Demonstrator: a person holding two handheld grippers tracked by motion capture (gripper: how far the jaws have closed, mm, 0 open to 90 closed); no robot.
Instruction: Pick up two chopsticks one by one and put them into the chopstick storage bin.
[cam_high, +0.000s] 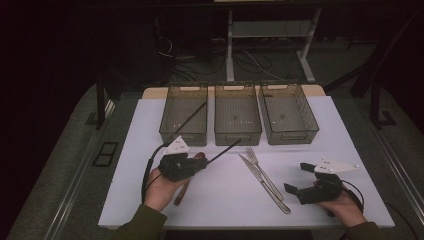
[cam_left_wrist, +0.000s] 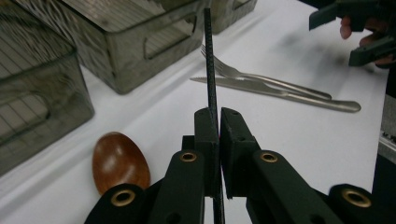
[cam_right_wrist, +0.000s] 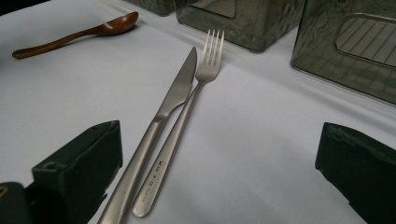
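My left gripper (cam_high: 202, 162) (cam_left_wrist: 218, 116) is shut on a thin black chopstick (cam_high: 225, 149) (cam_left_wrist: 210, 60), which sticks out past the pads toward the middle bin (cam_high: 237, 136). A second black chopstick (cam_high: 192, 116) leans inside the left bin (cam_high: 182, 136). Below my left gripper a brown wooden spoon (cam_high: 182, 192) (cam_left_wrist: 119, 161) (cam_right_wrist: 88, 31) lies on the white table. A steel knife (cam_high: 265, 184) (cam_right_wrist: 173, 100) and fork (cam_high: 260, 167) (cam_right_wrist: 205, 70) rest side by side at the centre. My right gripper (cam_high: 296, 177) (cam_right_wrist: 222, 140) stands open at the right with nothing held, its jaws pointing at the handles.
Three smoky see-through bins stand in a row at the back of the table; the right bin (cam_high: 292, 136) holds nothing. The white table top (cam_high: 225, 200) ends just in front of the hands. Dark floor and desk legs lie beyond.
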